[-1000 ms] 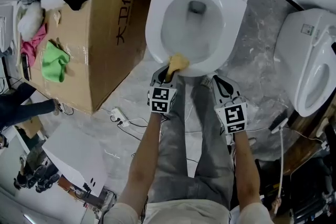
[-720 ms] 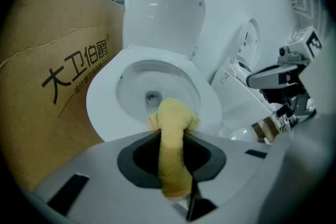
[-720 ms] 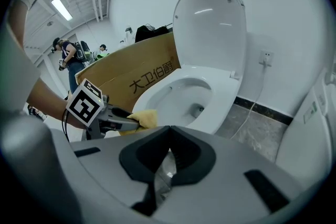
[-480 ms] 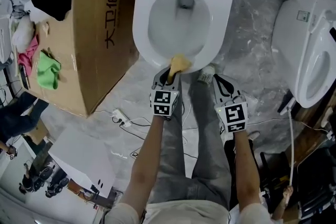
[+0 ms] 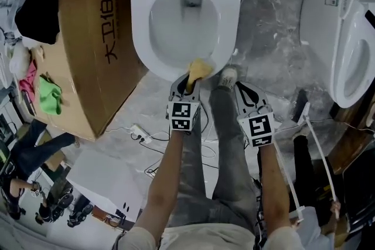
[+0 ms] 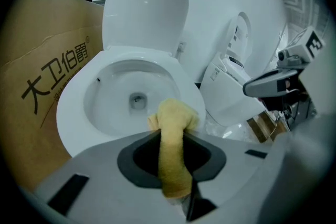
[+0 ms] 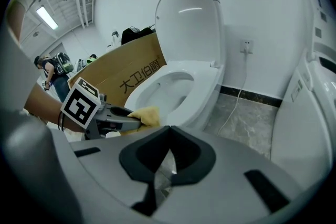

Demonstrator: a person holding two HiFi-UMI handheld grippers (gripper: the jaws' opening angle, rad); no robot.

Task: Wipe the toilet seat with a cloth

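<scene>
The left gripper (image 5: 189, 81) is squeezing the yellow cloth (image 5: 199, 69) tight and holding it on the front edge of the toilet seat (image 5: 139, 38) just ahead of it, while the right gripper (image 5: 241, 89) is hanging close beside it with its jaws closed on nothing.

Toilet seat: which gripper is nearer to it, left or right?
Left. The left gripper, shut on the yellow cloth, is at the toilet seat's front rim. The right gripper, shut and empty, hangs off to the side, over the floor.
</scene>
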